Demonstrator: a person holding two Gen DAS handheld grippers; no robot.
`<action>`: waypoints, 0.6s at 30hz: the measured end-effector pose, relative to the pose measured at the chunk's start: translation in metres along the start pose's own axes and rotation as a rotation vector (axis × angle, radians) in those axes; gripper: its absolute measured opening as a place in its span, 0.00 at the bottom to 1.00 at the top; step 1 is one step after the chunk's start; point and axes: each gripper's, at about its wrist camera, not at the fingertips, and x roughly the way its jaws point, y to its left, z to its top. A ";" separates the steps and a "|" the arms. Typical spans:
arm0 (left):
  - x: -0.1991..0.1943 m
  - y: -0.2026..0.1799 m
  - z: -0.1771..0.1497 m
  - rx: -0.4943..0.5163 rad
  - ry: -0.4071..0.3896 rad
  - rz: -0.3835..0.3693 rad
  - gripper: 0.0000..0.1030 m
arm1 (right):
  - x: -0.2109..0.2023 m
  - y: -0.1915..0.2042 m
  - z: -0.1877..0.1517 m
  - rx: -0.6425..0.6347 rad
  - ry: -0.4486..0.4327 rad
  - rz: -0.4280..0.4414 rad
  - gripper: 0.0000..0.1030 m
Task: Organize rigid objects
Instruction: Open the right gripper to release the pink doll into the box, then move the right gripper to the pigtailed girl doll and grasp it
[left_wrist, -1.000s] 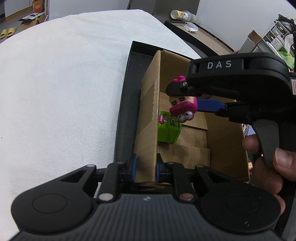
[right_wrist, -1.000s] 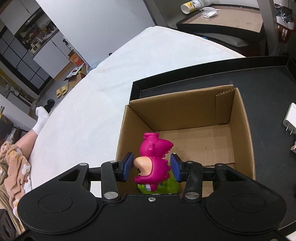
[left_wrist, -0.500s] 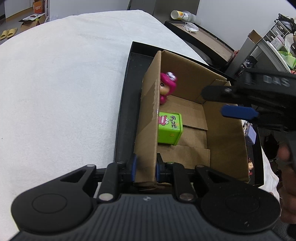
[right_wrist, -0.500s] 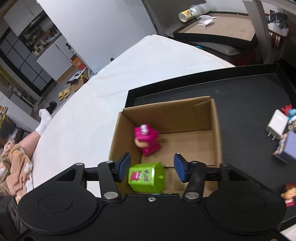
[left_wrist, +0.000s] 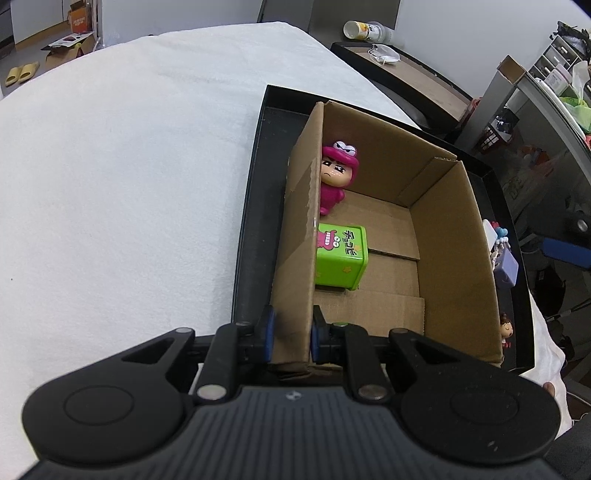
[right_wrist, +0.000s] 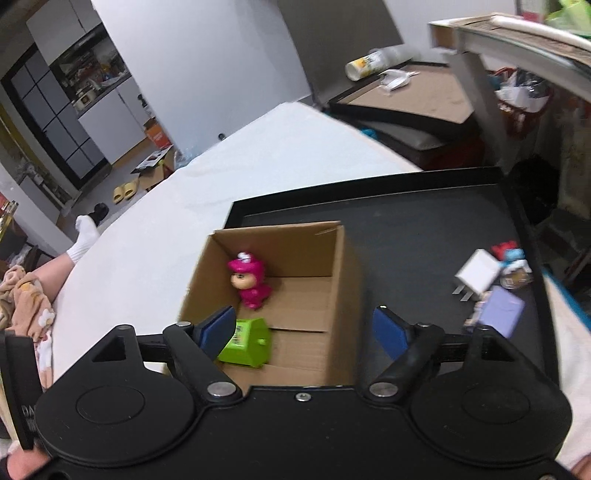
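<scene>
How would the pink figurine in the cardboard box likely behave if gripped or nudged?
The pink figurine looks like glossy hard plastic, so probably stiff and a bit slippery. Its big head on small feet suggests it tips easily; it stands beside the cardboard box wall, whether touching is unclear. It is probably light, being small next to the green box.

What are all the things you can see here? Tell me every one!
cardboard box: 1, brown, on the black tray
pink figure: 1, pink, standing in the box's far corner
green box: 1, green, inside the cardboard box
black tray: 1, black, on the white table
charger: 1, white, on the tray
purple case: 1, lilac, beside the charger
left gripper: 1, black, clamping the cardboard box's wall
right gripper: 1, black, open above the tray
</scene>
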 end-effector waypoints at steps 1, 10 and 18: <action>0.000 0.000 0.000 -0.001 0.002 0.000 0.16 | -0.004 -0.005 -0.002 0.004 -0.003 -0.006 0.79; -0.001 -0.005 0.002 0.005 0.008 0.022 0.16 | -0.028 -0.050 -0.014 0.045 -0.004 -0.013 0.80; -0.003 -0.010 0.001 0.021 0.007 0.053 0.16 | -0.041 -0.081 -0.022 0.111 -0.024 -0.051 0.80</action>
